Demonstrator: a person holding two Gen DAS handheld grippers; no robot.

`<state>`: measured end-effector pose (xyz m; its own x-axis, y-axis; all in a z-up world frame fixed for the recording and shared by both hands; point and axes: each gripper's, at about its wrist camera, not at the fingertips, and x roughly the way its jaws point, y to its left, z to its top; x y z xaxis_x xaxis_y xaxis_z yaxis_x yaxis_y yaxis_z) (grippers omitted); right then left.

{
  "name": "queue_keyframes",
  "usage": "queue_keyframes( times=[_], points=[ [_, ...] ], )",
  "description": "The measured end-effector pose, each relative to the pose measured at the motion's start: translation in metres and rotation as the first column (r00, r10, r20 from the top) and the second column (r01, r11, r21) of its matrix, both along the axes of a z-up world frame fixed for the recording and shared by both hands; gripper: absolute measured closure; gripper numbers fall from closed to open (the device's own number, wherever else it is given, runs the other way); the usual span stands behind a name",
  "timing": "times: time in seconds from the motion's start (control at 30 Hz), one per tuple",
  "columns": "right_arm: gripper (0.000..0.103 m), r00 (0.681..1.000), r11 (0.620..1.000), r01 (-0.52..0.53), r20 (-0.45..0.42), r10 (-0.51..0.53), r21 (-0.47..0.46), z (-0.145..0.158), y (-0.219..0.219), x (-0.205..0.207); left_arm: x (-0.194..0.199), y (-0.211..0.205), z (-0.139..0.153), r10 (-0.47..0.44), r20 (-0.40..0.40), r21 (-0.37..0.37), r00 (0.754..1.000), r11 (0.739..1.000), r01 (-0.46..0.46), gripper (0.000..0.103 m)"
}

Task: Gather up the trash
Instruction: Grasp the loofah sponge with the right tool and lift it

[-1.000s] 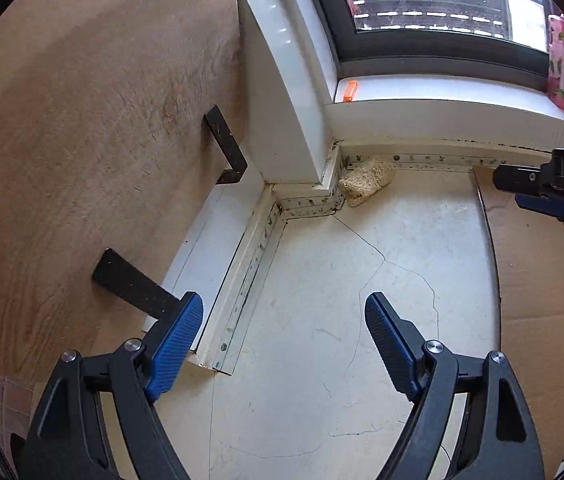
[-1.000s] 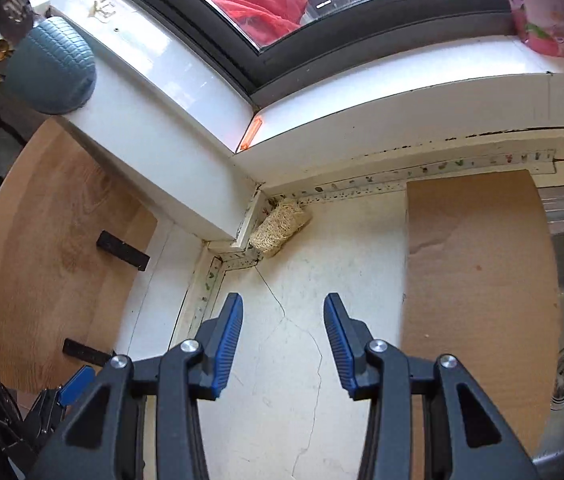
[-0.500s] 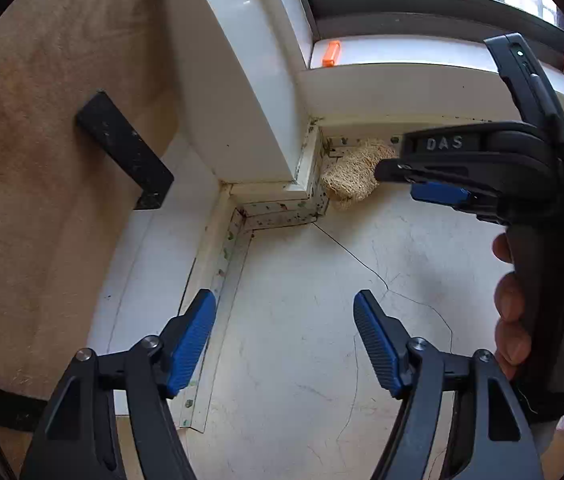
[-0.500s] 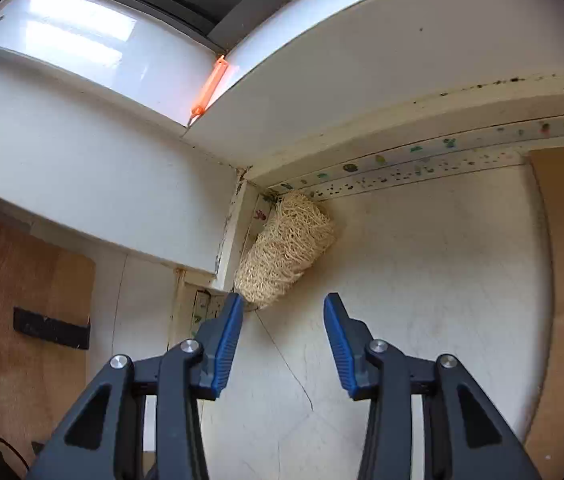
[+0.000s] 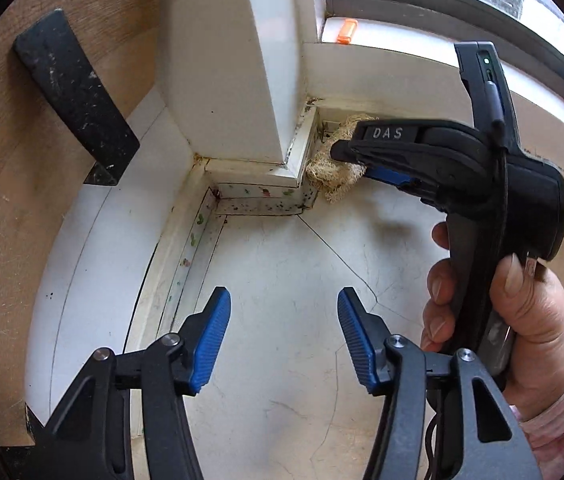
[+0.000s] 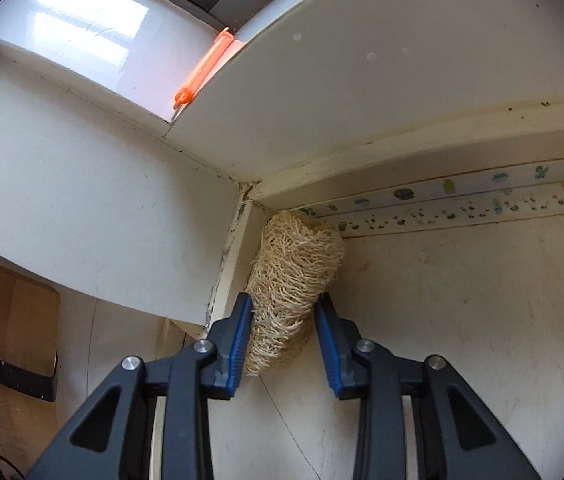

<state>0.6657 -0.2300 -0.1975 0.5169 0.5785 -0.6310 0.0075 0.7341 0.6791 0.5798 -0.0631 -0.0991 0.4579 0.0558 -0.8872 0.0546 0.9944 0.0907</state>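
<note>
The loofah [image 6: 295,276] lies on the counter [image 6: 461,312] in the corner under the sill [image 6: 361,80]. The right gripper [image 6: 282,334] has come in from well back, its jaws just closing until the pads press the loofah's near end, so lifting looks next. The left gripper [image 5: 283,340], narrowing, hangs open and empty nearby.

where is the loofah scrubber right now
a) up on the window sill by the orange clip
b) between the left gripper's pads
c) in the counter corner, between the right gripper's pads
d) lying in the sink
c: in the right wrist view the loofah sits in the corner of the counter with the right gripper around its near end, both pads against its sides; the left gripper holds nothing.
</note>
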Motion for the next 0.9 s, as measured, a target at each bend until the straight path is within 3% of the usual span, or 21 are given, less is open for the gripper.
queue_keyframes(
  times=[0.3,0.5,0.67,0.9],
  points=[
    [0.073,0.999,0.998,-0.034,0.030,0.035,-0.051,0.022,-0.006,-0.040,-0.019,-0.008,0.021,-0.018,0.032,-0.018,0.999,1.000,0.018,0.049],
    [0.073,0.998,0.997,-0.041,0.047,0.044,-0.071,0.040,-0.015,-0.086,-0.054,-0.014,0.039,-0.057,0.064,-0.025,0.996,0.998,0.058,0.049],
    [0.073,0.997,0.996,-0.033,0.063,0.038,-0.082,0.066,-0.023,-0.138,-0.104,-0.015,0.058,-0.089,0.097,-0.027,0.991,0.995,0.092,0.049],
    [0.073,0.994,0.992,0.021,0.112,-0.007,-0.121,0.101,-0.027,-0.258,-0.205,-0.007,0.080,-0.163,0.171,-0.085,0.972,0.980,0.180,0.049]
  ],
)
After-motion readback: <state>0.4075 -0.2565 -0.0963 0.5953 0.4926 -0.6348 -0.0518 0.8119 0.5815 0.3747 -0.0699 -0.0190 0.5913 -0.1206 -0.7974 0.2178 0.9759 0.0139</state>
